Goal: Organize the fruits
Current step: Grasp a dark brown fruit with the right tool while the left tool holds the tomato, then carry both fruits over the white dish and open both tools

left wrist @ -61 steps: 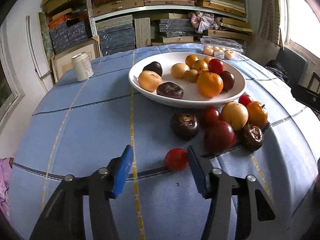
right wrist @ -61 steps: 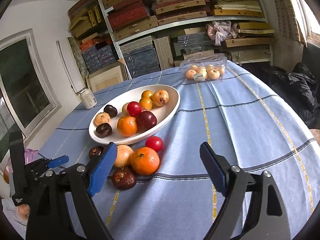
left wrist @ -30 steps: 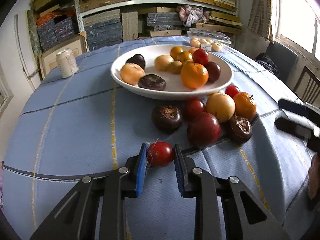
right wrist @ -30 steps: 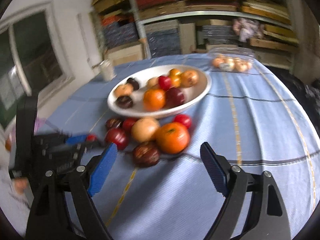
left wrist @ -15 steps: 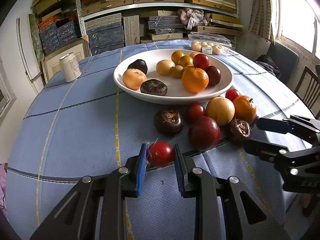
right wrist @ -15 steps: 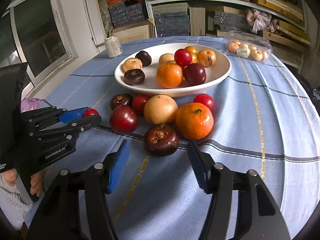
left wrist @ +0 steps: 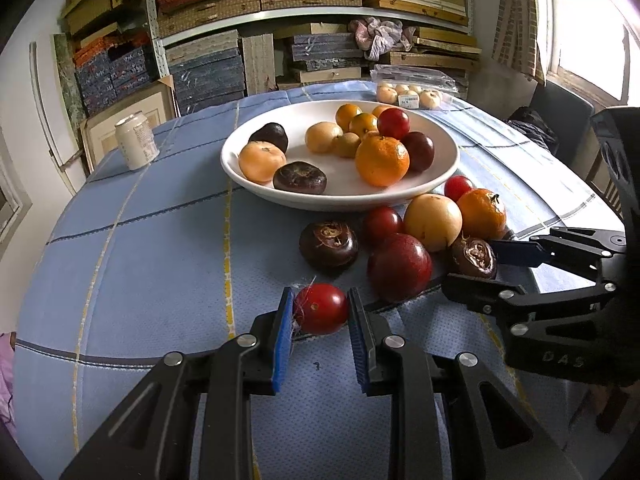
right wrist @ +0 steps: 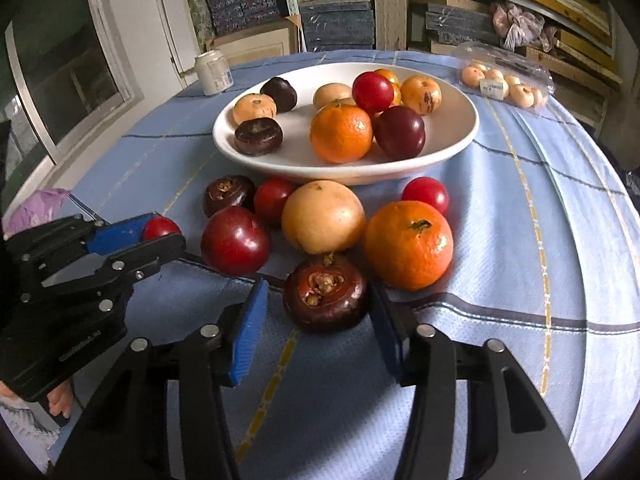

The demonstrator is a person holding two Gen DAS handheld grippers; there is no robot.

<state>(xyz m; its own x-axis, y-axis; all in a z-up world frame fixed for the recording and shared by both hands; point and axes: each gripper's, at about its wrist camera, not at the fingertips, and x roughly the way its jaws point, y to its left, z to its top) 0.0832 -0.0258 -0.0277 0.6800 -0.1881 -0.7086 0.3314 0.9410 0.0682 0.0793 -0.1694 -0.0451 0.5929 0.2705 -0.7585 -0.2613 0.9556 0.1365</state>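
My left gripper [left wrist: 320, 312] is shut on a small red tomato [left wrist: 322, 309], low over the blue tablecloth; the right wrist view also shows this tomato [right wrist: 160, 227]. My right gripper [right wrist: 318, 292] straddles a dark brown wrinkled fruit [right wrist: 326, 296], jaws closing. The left pad still stands clear of the fruit. In the left wrist view the same fruit [left wrist: 474, 258] sits between the right gripper [left wrist: 482, 266] fingers. Behind stands a white bowl [right wrist: 460, 140] holding several fruits. An orange [right wrist: 408, 244], a tan fruit [right wrist: 323, 216] and a dark red plum [right wrist: 235, 240] lie loose before it.
A pale can [left wrist: 136, 140] stands at the table's far left. A clear plastic box of small fruits [right wrist: 504, 80] lies at the far right. Packed shelves [left wrist: 312, 0] rise behind the round table. A dark chair [left wrist: 568, 120] stands to the right.
My left gripper closed on the red tomato and has since held still. My right gripper came forward and down to the dark brown fruit, and its jaws narrowed around it.
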